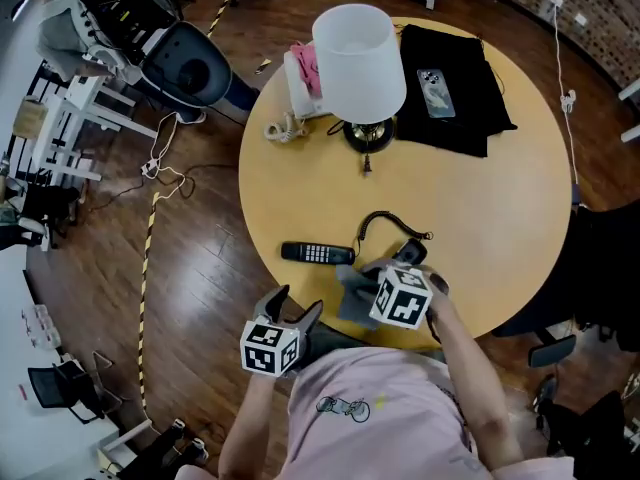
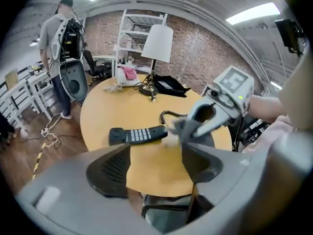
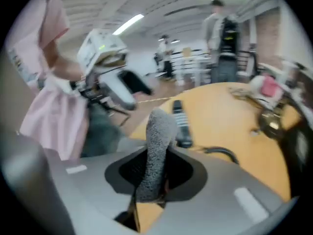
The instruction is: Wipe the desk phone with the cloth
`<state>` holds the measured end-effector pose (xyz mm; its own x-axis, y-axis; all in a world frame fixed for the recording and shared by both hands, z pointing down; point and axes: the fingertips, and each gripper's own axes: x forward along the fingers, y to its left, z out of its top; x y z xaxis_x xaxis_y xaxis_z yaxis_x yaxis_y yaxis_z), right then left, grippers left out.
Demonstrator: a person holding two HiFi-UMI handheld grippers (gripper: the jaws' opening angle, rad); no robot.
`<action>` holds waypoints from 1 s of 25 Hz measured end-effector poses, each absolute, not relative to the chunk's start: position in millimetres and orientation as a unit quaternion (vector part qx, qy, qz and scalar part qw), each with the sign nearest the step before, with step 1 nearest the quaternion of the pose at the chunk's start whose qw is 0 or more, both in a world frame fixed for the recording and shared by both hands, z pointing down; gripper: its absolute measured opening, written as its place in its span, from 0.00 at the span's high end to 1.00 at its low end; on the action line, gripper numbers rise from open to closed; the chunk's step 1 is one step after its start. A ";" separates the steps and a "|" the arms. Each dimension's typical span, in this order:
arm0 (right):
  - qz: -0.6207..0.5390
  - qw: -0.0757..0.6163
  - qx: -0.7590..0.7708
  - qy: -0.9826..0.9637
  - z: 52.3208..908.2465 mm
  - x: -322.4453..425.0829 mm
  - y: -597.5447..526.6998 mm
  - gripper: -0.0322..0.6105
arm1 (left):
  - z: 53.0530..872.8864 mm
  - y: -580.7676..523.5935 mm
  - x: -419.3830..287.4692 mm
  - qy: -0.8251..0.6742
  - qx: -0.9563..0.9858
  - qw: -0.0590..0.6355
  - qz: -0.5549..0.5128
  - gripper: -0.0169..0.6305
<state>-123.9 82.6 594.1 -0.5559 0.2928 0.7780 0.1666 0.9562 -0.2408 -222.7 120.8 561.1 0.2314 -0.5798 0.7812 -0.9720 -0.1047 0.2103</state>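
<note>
1. The left tongs (image 2: 155, 161) stand wide apart with nothing between the pads. They are held off the near edge of the round desk (image 1: 500, 218), short of the handset.
2. The right tongs (image 3: 152, 177) are narrow and clamped on the grey cloth (image 3: 156, 136), which sticks up from between the pads.
3. The black handset (image 1: 318, 253) of the desk phone lies flat on the desk, keypad up, close to the near edge. Its coiled cord (image 1: 385, 220) loops away to the right, toward the right tongs.
4. In the head view the cloth hangs just beside the handset's right end. Whether they touch cannot be told.
5. On the far side of the desk stand a lamp (image 1: 358, 63) with a white shade and a black fabric (image 1: 460, 118) carrying a smartphone (image 1: 437, 93).
</note>
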 end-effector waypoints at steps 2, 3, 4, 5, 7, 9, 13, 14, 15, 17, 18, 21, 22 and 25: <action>0.084 0.466 0.005 -0.881 602.4 -117.8 24.3 0.80 | 562.4 118.9 -241.3 -0.575 0.688 0.320 0.306 0.45; 0.082 0.480 0.012 -0.873 605.7 -115.9 22.9 0.80 | 564.9 116.2 -247.4 -0.571 0.691 0.285 0.340 0.45; 0.076 0.490 -0.019 -0.868 606.0 -117.0 39.0 0.80 | 568.8 111.8 -251.2 -0.558 0.695 0.249 0.379 0.45; 0.072 0.490 -0.059 -0.867 602.7 -118.3 62.1 0.80 | 574.3 105.9 -253.1 -0.539 0.700 0.219 0.414 0.45; 0.085 0.474 -0.069 -0.874 590.9 -105.5 86.5 0.80 | 587.2 92.2 -254.0 -0.503 0.714 0.197 0.446 0.45; 0.120 0.451 0.030 -0.884 579.6 -65.1 65.6 0.80 | 595.6 82.3 -256.8 -0.497 0.723 0.216 0.429 0.45; 0.076 0.498 0.217 -0.836 587.7 38.0 -1.5 0.76 | 608.6 85.9 -264.8 -0.506 0.723 0.269 0.385 0.45; 0.035 0.533 0.232 -0.813 598.5 58.7 -9.6 0.71 | 614.0 89.2 -265.2 -0.505 0.723 0.283 0.378 0.45; -0.004 0.563 0.241 -0.790 608.3 75.4 -14.9 0.64 | 618.0 92.2 -265.5 -0.506 0.722 0.295 0.370 0.45; -0.059 0.588 0.250 -0.767 616.2 94.1 -20.2 0.58 | 620.0 96.1 -268.0 -0.513 0.719 0.310 0.351 0.45; -0.074 0.588 0.253 -0.765 614.3 97.1 -21.2 0.52 | 619.4 97.2 -270.7 -0.519 0.718 0.315 0.341 0.45; -0.104 0.579 0.237 -0.773 597.4 86.1 -13.9 0.38 | 614.1 103.8 -282.6 -0.537 0.713 0.328 0.308 0.45; -0.114 0.569 0.218 -0.785 587.3 71.1 -6.0 0.37 | 611.6 107.9 -287.1 -0.545 0.711 0.331 0.297 0.45; -0.146 0.503 0.127 -0.842 556.4 -25.7 34.4 0.37 | 606.3 122.0 -301.6 -0.568 0.700 0.335 0.274 0.45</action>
<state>-25.7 34.4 556.4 -0.4607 -0.3611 0.8108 -0.0675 0.9251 0.3737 -301.6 122.0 606.3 0.2051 -0.6123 0.7636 -0.9787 -0.1313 0.1576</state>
